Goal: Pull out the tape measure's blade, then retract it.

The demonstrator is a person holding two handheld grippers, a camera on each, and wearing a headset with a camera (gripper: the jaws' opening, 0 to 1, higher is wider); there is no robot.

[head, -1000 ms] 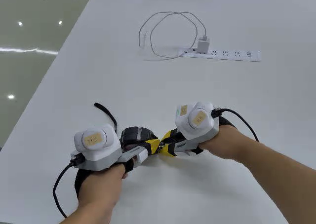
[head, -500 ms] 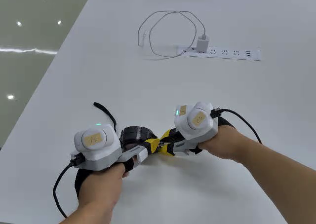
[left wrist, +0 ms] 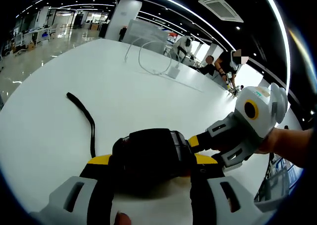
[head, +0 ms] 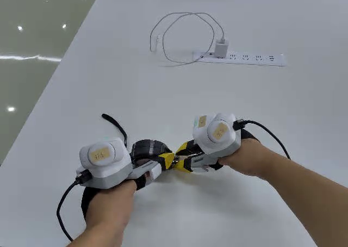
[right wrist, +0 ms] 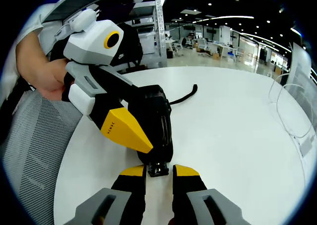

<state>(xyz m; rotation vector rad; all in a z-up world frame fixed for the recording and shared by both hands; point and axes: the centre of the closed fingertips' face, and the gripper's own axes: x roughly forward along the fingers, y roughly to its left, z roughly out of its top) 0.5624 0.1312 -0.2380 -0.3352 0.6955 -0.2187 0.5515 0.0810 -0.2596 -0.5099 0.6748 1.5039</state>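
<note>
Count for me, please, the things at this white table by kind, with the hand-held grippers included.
grippers: 2 (left gripper, right gripper)
tape measure: 1
power strip: 1
charger with cable: 1
total: 5

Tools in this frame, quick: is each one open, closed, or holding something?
Left tool: closed on the tape measure case.
Right tool: closed on the blade tip at the case's mouth.

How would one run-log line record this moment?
left gripper: shut on tape measure | right gripper: shut on blade tip | stage: pull-out not yet begun
</note>
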